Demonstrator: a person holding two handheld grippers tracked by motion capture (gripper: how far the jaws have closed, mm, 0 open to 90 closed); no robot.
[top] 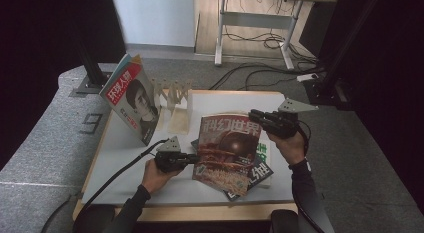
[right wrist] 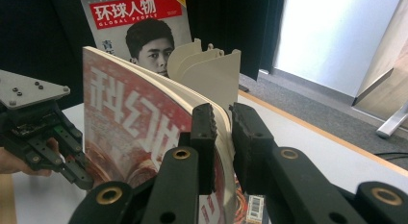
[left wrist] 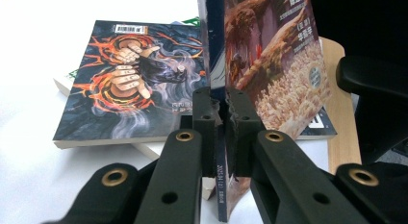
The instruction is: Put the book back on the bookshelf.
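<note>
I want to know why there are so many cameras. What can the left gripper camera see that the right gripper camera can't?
The left gripper view alone shows the book with flaming hands lying flat on the table, and the left gripper clamped on the spine of the red magazine. The right gripper view alone shows the magazine with a face on its cover standing behind the cream rack, and the right gripper with its jaws around the red magazine's page edge. Both show that same red magazine, held upright.

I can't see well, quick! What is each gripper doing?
Left gripper: closed on the red science-fiction magazine at its spine.
Right gripper: closed on the same magazine's page edge.
</note>
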